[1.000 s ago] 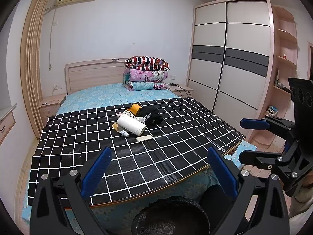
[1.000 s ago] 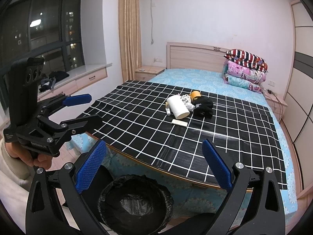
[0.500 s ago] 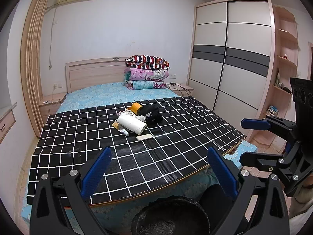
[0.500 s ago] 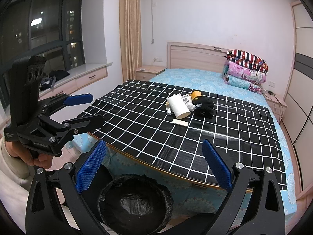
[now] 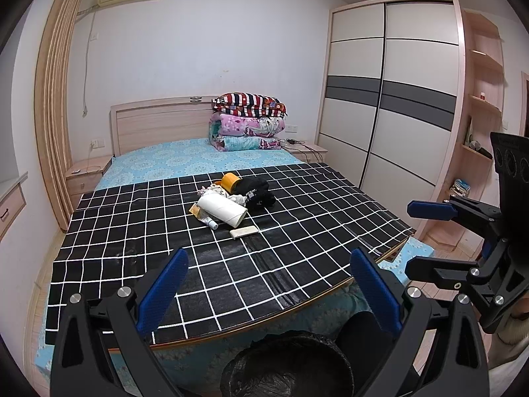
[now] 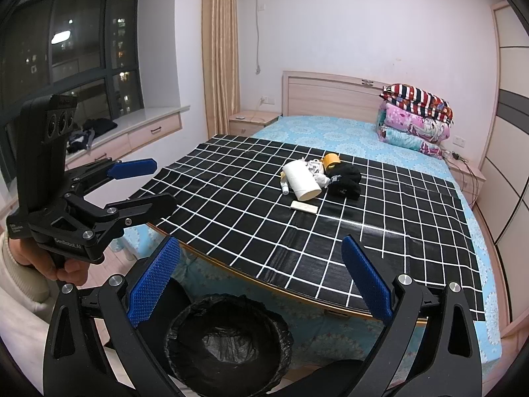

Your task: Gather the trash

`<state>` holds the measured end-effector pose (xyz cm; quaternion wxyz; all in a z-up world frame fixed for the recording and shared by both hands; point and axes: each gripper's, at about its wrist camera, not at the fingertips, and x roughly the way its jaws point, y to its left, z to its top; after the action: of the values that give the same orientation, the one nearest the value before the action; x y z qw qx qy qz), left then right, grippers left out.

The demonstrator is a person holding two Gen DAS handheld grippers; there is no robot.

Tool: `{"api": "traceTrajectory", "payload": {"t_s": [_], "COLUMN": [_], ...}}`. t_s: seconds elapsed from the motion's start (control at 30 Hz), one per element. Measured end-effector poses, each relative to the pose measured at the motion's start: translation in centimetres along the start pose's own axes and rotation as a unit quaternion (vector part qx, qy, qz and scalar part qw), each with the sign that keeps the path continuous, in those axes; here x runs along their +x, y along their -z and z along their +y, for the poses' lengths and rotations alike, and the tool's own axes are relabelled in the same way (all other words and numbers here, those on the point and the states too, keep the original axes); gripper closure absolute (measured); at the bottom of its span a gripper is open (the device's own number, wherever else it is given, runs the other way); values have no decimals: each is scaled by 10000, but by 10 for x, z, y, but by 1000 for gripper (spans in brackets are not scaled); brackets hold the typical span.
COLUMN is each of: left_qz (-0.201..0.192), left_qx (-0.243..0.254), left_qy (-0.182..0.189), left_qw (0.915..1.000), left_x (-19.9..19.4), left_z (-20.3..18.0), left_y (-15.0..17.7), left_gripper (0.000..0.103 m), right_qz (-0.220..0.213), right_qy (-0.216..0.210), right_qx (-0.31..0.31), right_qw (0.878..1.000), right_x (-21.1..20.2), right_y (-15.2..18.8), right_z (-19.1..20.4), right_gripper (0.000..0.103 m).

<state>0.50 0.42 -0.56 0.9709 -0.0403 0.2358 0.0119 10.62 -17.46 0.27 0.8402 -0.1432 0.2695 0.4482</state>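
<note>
Over the last second almost nothing has shifted: left tool (image 5: 269,284) and right tool (image 6: 261,279) both stay spread apart, empty, above the bin (image 6: 228,334). Trash pile (image 6: 317,178) lies mid-bed, well beyond the bin; its smaller pieces are hard to make out. Collection apparently not yet begun.

The left gripper (image 5: 269,284) hangs at the foot of a bed (image 5: 185,162), its blue-padded fingers (image 5: 162,291) spread wide with nothing between them. Below it stands a bin (image 5: 287,364) lined with a black bag. A black checked cloth (image 5: 132,231) covers the near part of the bed. Near its middle lies a small heap: a white paper roll (image 5: 223,209), an orange tape roll (image 5: 230,182), a black garment (image 5: 256,192), a small tube (image 5: 208,221) and a flat pale packet (image 5: 244,231) just in front. Folded quilts (image 5: 248,122) are stacked by the headboard. The right gripper (image 5: 420,238) shows at the right edge, jaws apart and empty, before a wardrobe (image 5: 390,99).
</note>
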Motion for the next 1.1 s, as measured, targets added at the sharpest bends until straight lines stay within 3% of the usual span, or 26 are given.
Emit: {"api": "traceTrajectory", "payload": {"t_s": [0.67, 1.1], "left_qz": [242, 757], "left_qx": [-205, -597], "left_qy": [81, -66], "left_qw": [9995, 9953], "left_x": [30, 126], "left_z": [14, 69], "left_y": [-5, -23], "left_gripper": [8, 8], "right_qz": [111, 211], "right_qy": [23, 211], "right_qx": [81, 298], "right_qw": [9999, 9991], "right_x": [19, 91], "right_y": [-5, -38], "right_z": [-19, -79], "right_gripper": [4, 4]}}
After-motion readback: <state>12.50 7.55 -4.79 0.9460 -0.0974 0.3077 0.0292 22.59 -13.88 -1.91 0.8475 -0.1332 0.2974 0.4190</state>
